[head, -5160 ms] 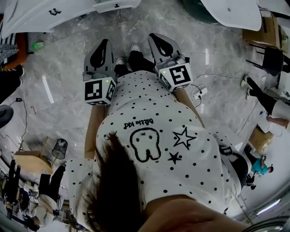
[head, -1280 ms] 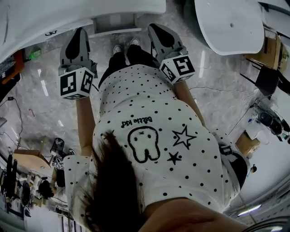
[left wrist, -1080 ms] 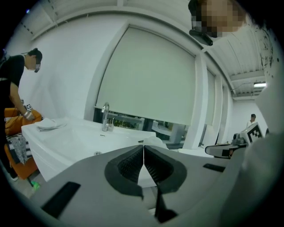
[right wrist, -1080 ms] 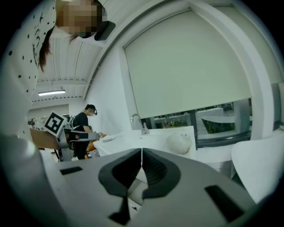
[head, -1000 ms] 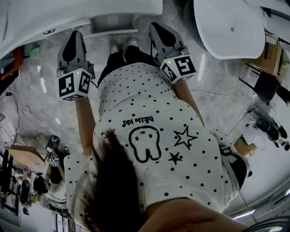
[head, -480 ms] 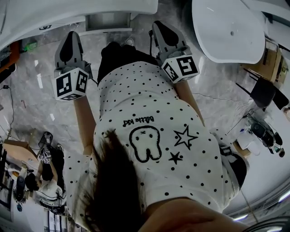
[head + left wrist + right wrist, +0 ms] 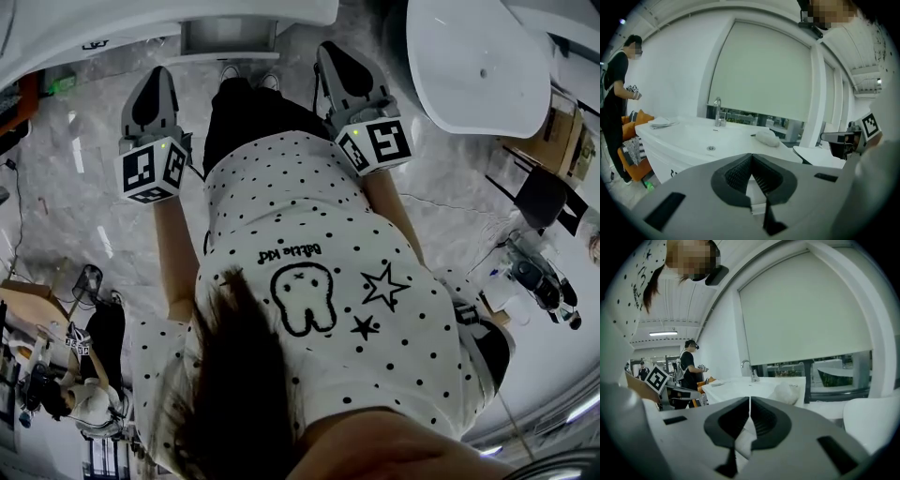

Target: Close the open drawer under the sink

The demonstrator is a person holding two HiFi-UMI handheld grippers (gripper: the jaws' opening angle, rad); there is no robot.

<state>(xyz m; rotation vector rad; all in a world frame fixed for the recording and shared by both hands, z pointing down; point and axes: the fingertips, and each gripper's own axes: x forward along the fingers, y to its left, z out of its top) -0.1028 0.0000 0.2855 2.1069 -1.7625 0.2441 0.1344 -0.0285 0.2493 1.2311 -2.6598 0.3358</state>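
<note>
- Currently the shallow white pull-out drawer [image 7: 230, 37] is standing open under the white moulded sink counter [image 7: 112, 19]. It is jutting toward the person's shoes at the top centre of the head view, so closing is not yet done.
- The left gripper [image 7: 157, 77] is hanging just left of the drawer front, seemingly apart from it. Its jaws are resting pressed together on nothing.
- The right gripper [image 7: 330, 52] is hanging just right of the drawer, its jaws likewise meeting and empty.
- Judgement: both are flanking the drawer with blunt closed tips, probably for pushing the front, not gripping it.
- A chrome tap [image 7: 717, 110] and a crumpled white cloth [image 7: 766, 138] are sitting on the counter.
</note>
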